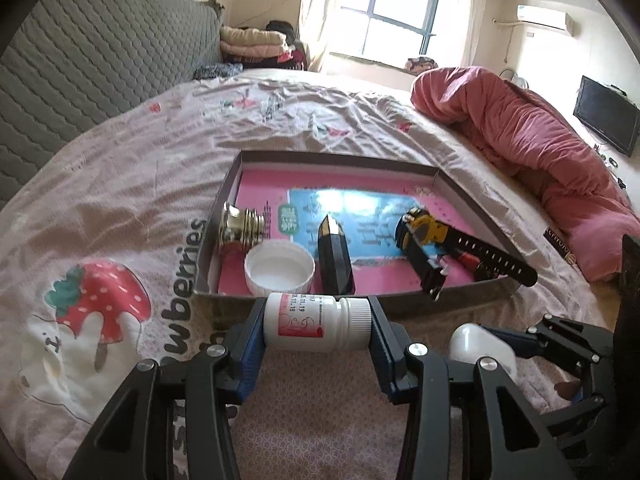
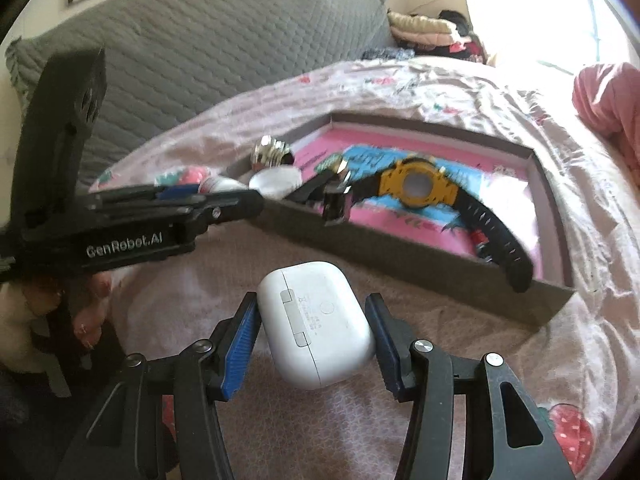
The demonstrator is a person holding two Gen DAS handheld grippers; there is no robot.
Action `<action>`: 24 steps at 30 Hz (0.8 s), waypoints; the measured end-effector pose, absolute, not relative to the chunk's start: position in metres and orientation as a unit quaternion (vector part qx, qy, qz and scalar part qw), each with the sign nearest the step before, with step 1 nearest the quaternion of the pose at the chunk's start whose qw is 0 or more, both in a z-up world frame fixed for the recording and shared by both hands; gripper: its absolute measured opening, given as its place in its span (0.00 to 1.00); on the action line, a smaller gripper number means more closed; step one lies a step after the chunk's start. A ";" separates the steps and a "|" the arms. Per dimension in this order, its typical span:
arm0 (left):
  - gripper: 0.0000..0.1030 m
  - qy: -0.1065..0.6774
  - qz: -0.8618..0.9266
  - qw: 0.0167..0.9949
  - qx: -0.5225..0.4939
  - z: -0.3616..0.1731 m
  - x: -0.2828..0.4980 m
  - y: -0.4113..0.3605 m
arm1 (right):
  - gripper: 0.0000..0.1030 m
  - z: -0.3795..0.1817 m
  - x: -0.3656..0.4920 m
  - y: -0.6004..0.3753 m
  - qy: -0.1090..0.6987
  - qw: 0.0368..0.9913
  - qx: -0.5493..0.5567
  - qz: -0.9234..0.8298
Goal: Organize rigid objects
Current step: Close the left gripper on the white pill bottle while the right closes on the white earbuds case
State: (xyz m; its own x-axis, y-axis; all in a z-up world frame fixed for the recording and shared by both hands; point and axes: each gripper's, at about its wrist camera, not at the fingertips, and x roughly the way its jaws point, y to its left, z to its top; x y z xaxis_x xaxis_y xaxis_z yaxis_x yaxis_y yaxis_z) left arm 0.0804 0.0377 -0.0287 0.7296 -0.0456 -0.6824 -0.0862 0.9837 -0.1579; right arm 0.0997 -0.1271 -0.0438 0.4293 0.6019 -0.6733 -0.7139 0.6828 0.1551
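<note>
- The bed, covered by a pale pink sheet printed with strawberries (image 1: 132, 184), is your work surface; everything for this task lies on it.
- The shallow grey cardboard tray with a pink printed liner (image 1: 400, 304) sits on the sheet ahead of both grippers, its near wall facing you. It is clearly the collecting place.
- Inside it already: the yellow-faced wristwatch with a black strap (image 1: 424, 232) lies toward the right, its strap running out over the near right edge; the black faceted crystal point (image 1: 334, 256) lies mid-tray; the white screw lid (image 1: 279, 266) rests open side up near the front left; the shiny gold threaded metal fitting (image 1: 240, 226) is by the left wall.
- Your left gripper (image 1: 318, 328) has its jaws clenched on the small white pill bottle with a red-and-white label (image 1: 312, 328), held sideways, cap to the right, just short of the tray's near wall.
- Your right gripper (image 2: 312, 320) frames the white plastic earbud case (image 2: 316, 320). The left pad touches it; a narrow gap seems to remain at the right pad, so I cannot tell whether the grip is closed.
- The step in hand looks like carrying these last two items in. Next, lift the bottle over the near wall and set it in the free space between the crystal and the watch; confirm the case is gripped firmly before raising it.
</note>
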 end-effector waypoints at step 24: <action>0.45 0.331 0.014 0.939 -0.091 -0.005 0.097 0.031 | 0.53 0.017 0.131 -0.194 0.263 0.922 0.004 0.283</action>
State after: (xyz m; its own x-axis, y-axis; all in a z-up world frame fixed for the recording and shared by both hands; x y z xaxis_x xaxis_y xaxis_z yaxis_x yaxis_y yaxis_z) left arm 0.0971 0.0310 -0.0054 0.7799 -0.0341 -0.6249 -0.0861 0.9832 -0.1612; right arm 0.1307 -0.1942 0.0167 0.7015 0.5247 -0.4824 -0.5204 0.8395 0.1563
